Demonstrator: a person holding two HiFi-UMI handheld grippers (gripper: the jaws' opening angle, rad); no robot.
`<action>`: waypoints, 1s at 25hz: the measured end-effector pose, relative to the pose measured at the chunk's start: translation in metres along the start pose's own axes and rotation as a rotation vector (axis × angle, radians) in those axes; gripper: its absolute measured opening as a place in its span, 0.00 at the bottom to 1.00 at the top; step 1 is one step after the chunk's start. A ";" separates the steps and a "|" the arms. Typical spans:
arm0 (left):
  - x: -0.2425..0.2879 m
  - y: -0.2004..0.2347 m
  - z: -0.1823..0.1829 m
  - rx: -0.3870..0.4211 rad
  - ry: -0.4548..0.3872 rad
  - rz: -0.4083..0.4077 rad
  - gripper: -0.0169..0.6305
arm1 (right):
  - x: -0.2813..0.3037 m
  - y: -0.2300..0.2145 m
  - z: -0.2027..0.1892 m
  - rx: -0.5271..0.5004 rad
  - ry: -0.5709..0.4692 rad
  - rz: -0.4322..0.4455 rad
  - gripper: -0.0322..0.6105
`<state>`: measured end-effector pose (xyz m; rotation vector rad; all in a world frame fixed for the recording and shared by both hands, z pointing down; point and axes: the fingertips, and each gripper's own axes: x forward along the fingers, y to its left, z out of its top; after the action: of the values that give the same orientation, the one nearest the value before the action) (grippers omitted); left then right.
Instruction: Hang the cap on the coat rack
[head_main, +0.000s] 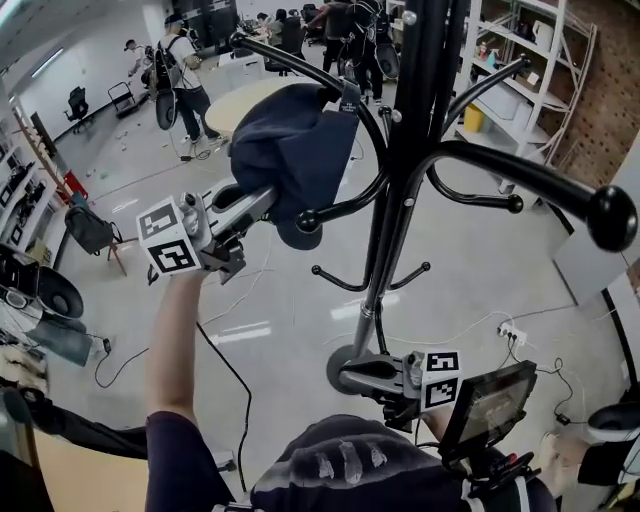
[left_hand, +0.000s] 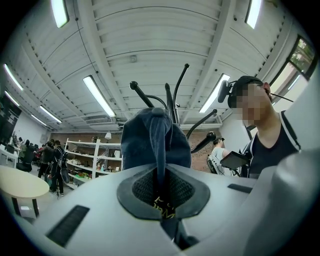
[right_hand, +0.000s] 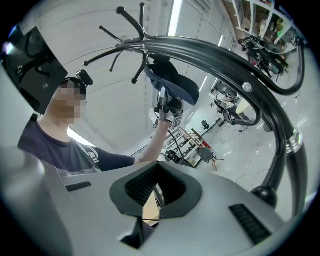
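Observation:
A dark navy cap (head_main: 290, 150) is held high beside the black coat rack (head_main: 400, 200). My left gripper (head_main: 268, 197) is shut on its lower edge, and the cloth runs between the pads (left_hand: 161, 185). The cap (left_hand: 155, 140) lies against an upper curved arm of the rack, just above a ball-tipped hook (head_main: 310, 218); I cannot tell whether it rests on that arm. From the right gripper view the cap (right_hand: 172, 85) hangs under the rack's arm (right_hand: 225, 55). My right gripper (head_main: 350, 375) is low by the rack's base, shut and holding nothing (right_hand: 150, 192).
Rack arms with ball ends (head_main: 612, 215) reach toward me on the right. White shelving (head_main: 530, 60) stands at the back right. A round table (head_main: 240, 100) and several people are behind. Cables and a power strip (head_main: 512, 332) lie on the floor. A screen (head_main: 490, 405) is at my waist.

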<state>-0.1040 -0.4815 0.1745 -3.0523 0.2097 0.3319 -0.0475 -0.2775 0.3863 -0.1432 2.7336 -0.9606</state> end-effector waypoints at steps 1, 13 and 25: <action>0.000 -0.003 -0.001 0.000 0.005 0.000 0.04 | 0.000 0.002 0.000 0.000 0.000 0.002 0.04; 0.012 -0.021 -0.021 0.027 0.087 -0.024 0.04 | -0.008 0.012 -0.004 -0.016 -0.001 0.000 0.04; 0.008 -0.035 -0.032 0.016 0.099 -0.023 0.04 | -0.003 0.025 -0.012 -0.012 0.010 0.013 0.04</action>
<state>-0.0843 -0.4503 0.2056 -3.0556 0.1805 0.1775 -0.0477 -0.2499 0.3808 -0.1230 2.7466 -0.9440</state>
